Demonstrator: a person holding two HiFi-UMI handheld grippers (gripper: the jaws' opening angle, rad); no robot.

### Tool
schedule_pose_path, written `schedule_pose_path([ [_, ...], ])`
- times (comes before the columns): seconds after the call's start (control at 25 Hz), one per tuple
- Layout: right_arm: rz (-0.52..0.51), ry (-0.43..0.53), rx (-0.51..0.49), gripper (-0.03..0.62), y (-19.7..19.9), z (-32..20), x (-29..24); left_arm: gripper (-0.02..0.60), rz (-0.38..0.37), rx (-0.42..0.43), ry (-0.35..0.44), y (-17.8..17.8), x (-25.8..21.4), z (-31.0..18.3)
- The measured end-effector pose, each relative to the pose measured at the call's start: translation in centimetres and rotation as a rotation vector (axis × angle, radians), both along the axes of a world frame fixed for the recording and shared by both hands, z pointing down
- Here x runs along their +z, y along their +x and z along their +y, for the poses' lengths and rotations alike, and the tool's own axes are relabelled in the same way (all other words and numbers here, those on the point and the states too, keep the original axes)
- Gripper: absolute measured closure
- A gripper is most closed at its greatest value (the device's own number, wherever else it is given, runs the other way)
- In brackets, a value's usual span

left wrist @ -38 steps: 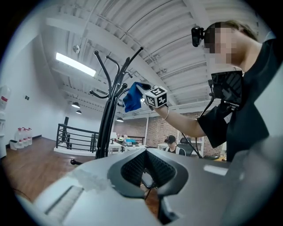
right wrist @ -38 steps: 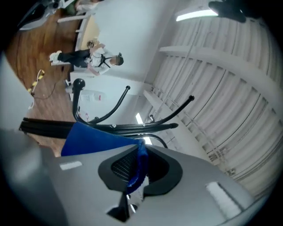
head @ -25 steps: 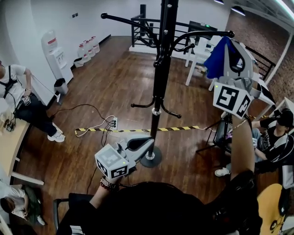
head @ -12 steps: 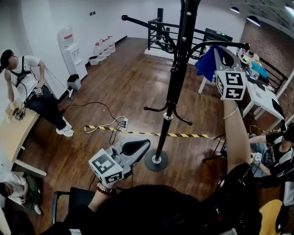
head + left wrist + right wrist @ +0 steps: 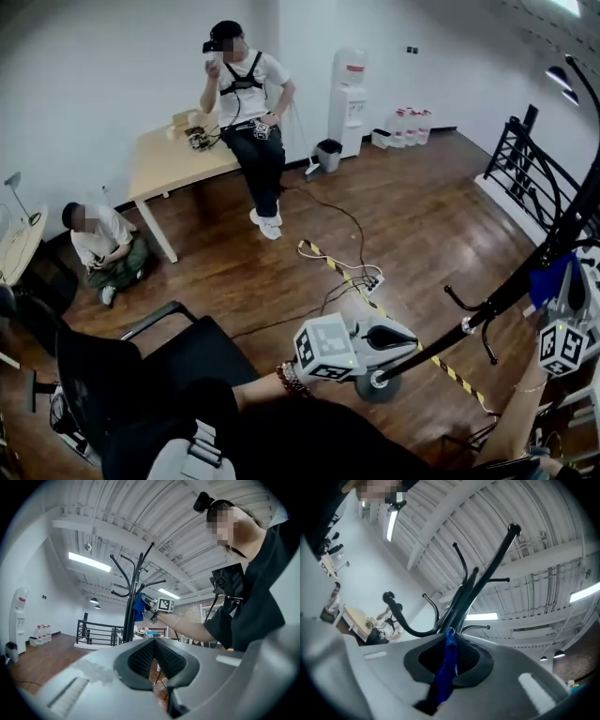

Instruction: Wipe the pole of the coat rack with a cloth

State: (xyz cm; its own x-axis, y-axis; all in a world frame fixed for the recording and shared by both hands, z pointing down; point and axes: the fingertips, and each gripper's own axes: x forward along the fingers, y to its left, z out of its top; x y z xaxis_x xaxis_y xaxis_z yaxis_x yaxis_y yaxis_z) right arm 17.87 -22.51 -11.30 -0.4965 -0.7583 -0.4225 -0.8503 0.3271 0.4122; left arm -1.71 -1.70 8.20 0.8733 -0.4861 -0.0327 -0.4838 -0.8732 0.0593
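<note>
The main risk is the rack tipping. The tall black metal coat rack pole stands on one small round base, and the right claw works high up at the right edge of the head view. A sideways push there could rock the whole stand. Nothing steadies it, because the left claw hangs low in the centre of the frame near the base, its jaws pressed together on nothing.

The second risk is losing the blue cloth. The right claw pinches it as a thin folded strip, so a drag along the pole could pull it free. It could also snag on a curved black hook that branches off the pole. In the right gripper view the pole rises just beyond the tip of the cloth, but I cannot tell whether the two touch.

For containers, a white water dispenser stands against the wall at upper centre, with a bottle on top. Clear water jugs sit on the floor just to its right, and a small dark bin just to its left. Whether any of them holds anything is too small to tell. The wooden desk at upper left carries a few small items and a seated person.
</note>
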Motion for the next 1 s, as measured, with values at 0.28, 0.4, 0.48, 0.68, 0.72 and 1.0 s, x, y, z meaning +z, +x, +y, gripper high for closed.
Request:
schedule_pose_path([
  [0.28,0.259,0.23,0.089,0.569,-1.9,2.1,-1.1,0.575,-0.018,-0.029,-0.017,1.8,0.7,0.7],
  [0.4,0.414,0.275,0.162,0.569,-3.7,1.0,0.9,0.576,-0.019,-0.006,-0.02,1.7,2.4,0.6],
  [0.48,0.487,0.257,0.21,0.569,-4.0,-0.4,1.1,0.575,-0.026,-0.01,-0.031,1.2,2.2,0.3],
  [0.68,0.608,0.177,0.2,0.569,-7.8,-2.2,3.0,0.576,-0.013,-0.015,-0.051,-0.2,1.1,-0.3],
  [0.72,0.609,0.169,0.177,0.569,-8.7,-2.6,3.7,0.576,-0.013,-0.019,-0.056,-0.3,1.2,-0.5],
  [1.0,0.679,0.195,0.251,0.569,-9.5,-3.0,6.6,0.575,-0.018,0.05,-0.058,1.1,2.0,-0.8],
])
